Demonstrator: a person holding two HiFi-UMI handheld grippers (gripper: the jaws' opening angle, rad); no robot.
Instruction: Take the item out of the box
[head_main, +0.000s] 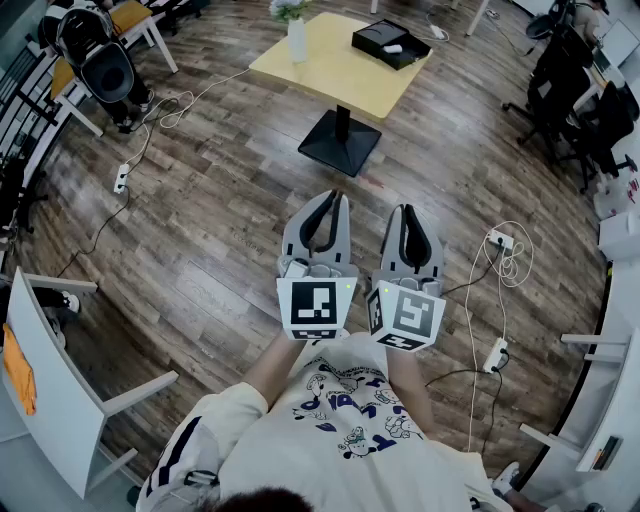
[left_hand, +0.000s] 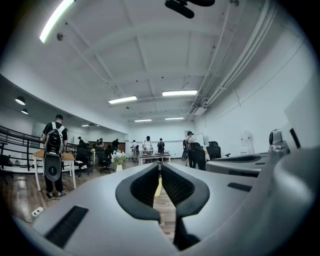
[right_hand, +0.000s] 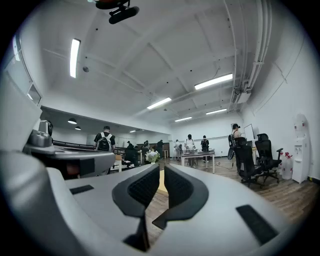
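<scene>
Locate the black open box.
In the head view, the black open box sits at the yellow square table's far right corner, right of the white flower vase.

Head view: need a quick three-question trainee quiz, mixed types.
1. True or false: the box sits on the table.
2. What else stands on the table? A) vase B) laptop C) mug
3. Fill in: the left gripper and right gripper, both shut, hold ____.
Key: 1 true; 2 A; 3 nothing.
</scene>
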